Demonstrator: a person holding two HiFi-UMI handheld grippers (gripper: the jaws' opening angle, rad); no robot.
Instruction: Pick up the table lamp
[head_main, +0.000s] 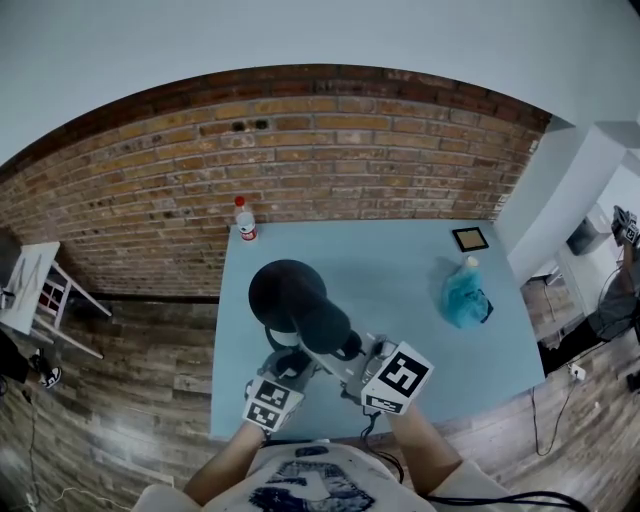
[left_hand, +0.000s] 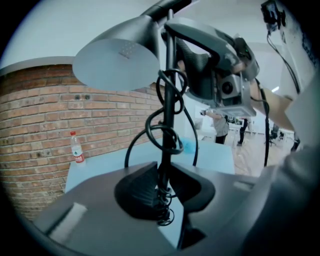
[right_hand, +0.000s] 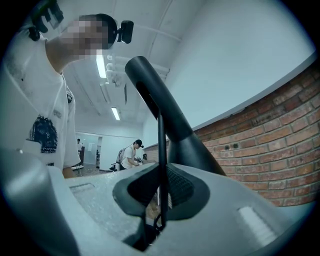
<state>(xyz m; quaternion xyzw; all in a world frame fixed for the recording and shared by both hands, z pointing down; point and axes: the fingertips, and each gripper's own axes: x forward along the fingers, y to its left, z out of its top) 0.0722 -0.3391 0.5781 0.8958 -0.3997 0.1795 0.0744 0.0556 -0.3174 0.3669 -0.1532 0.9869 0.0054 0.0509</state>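
The lamp (head_main: 292, 296) is near the table's (head_main: 400, 260) 6 o'clock edge, held by both tools. The left gripper (left_hand: 162, 192) is clamped on the cord-wrapped stem (left_hand: 168, 115), with the shade (left_hand: 117, 65) at 11 o'clock above its jaws. The right gripper (right_hand: 160, 195) is pinched narrow on the stem too. On the table, a bottle (head_main: 245, 220) stands at the 11 o'clock corner and a blue bag (head_main: 465, 297) lies at 3 o'clock.
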